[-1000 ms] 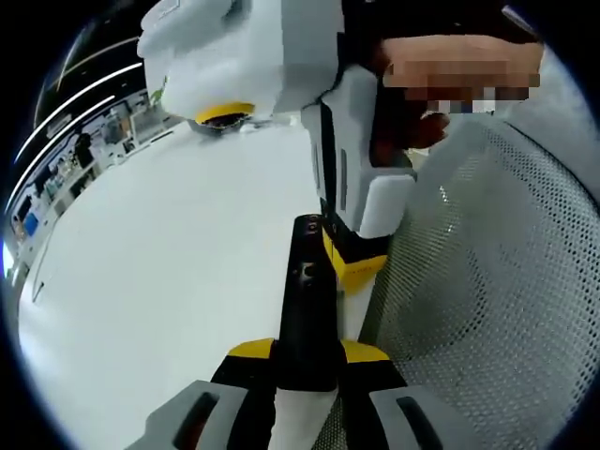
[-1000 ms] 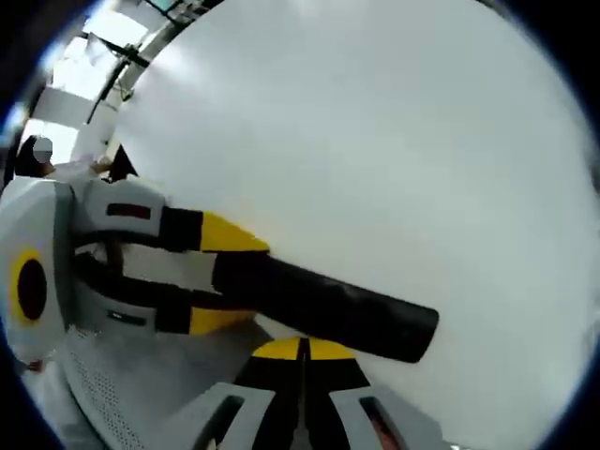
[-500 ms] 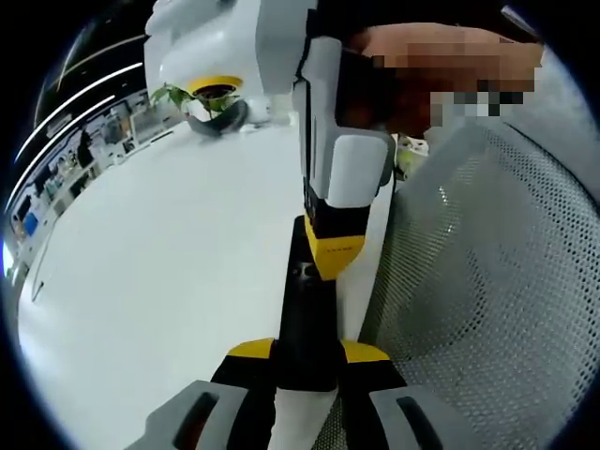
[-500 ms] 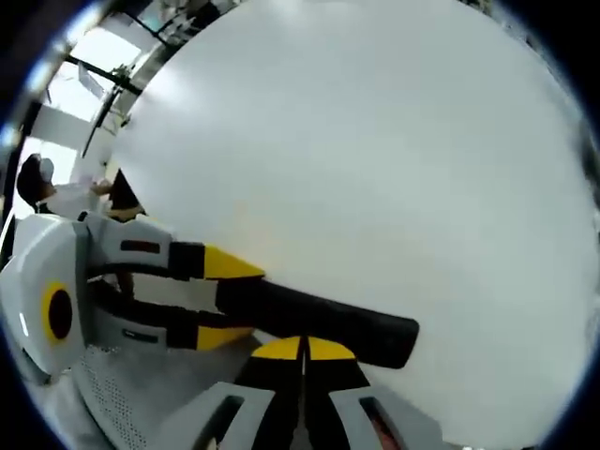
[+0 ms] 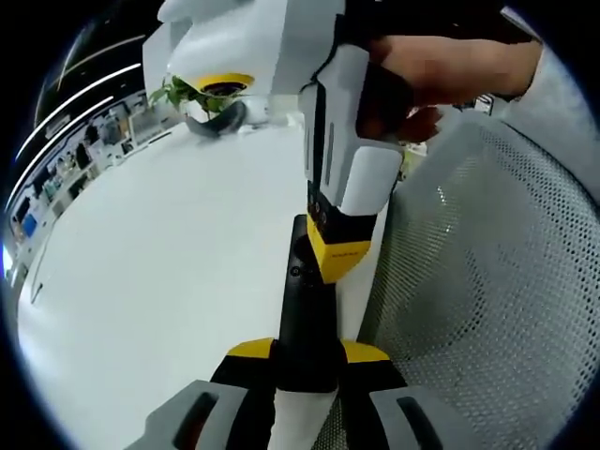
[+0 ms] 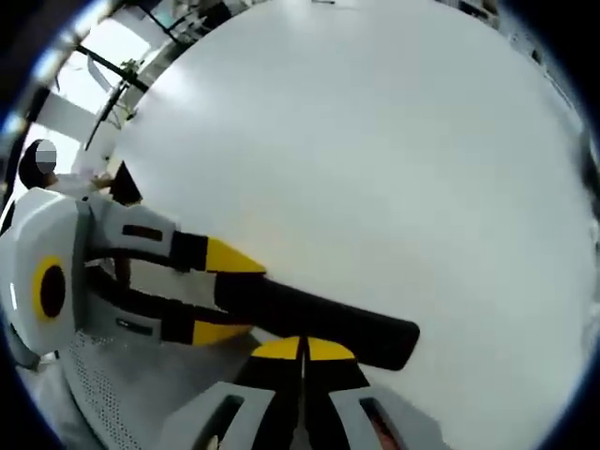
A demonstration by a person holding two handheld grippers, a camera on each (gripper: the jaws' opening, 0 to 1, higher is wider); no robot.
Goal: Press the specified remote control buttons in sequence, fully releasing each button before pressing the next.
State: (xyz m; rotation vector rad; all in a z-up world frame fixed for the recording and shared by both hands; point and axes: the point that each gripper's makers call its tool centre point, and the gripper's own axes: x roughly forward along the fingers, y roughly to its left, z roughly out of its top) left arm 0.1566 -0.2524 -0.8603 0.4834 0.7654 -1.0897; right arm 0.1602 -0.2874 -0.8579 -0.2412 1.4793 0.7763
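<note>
The left gripper (image 5: 307, 361) clamps the near end of the black remote control (image 5: 306, 314), which runs forward between its jaws. Farther along, the right gripper (image 5: 336, 255), jaws closed together, rests its yellow tips on the remote above the white table (image 5: 159, 281).

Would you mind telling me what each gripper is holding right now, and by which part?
The left gripper clamps the black remote control by its near end. The right gripper, jaws shut, holds nothing and meets the remote's top face.
</note>
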